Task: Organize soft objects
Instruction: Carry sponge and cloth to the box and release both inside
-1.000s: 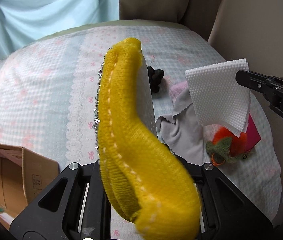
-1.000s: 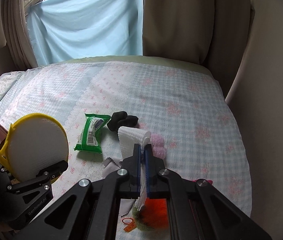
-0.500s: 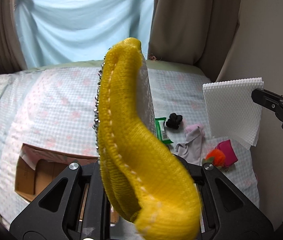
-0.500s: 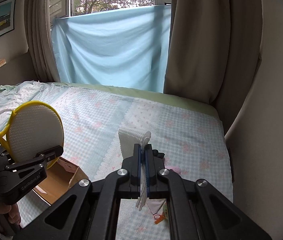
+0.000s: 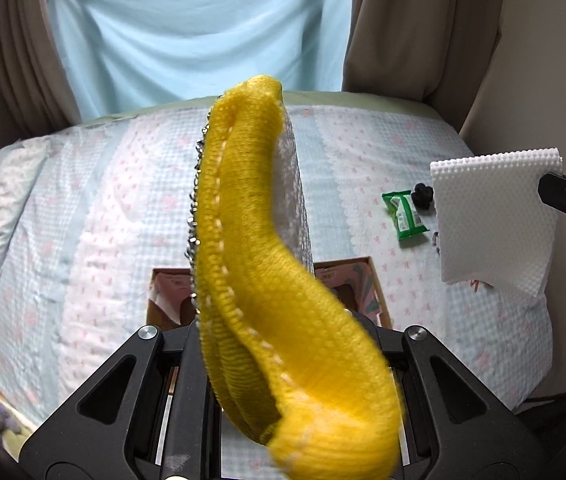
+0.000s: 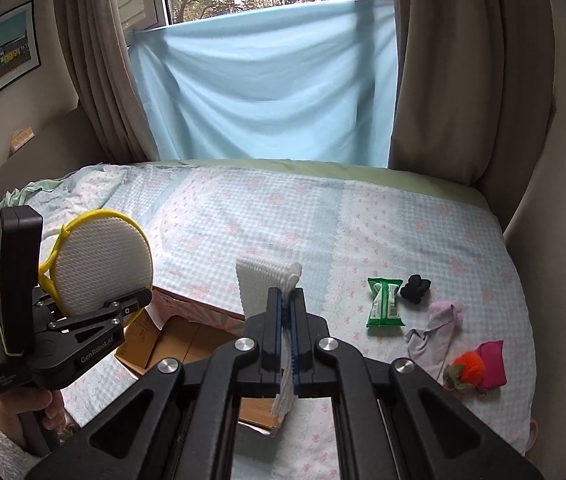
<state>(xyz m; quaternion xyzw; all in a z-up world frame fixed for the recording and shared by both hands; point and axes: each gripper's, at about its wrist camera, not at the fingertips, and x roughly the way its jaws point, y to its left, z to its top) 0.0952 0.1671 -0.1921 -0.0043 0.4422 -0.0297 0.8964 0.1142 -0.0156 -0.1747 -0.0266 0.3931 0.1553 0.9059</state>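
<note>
My left gripper is shut on a round yellow-rimmed scrub pad, held upright above an open cardboard box on the bed. The pad and left gripper also show in the right wrist view. My right gripper is shut on a folded white textured cloth, held above the box. The cloth hangs at the right of the left wrist view.
On the bed's right side lie a green wipes pack, a black scrunchie, a grey sock, an orange pompom toy and a pink pouch. A wall stands at the right; curtains hang behind.
Both grippers have pulled back and up from the bed, still holding their items. The box now lies under them and the loose objects look farther off.
</note>
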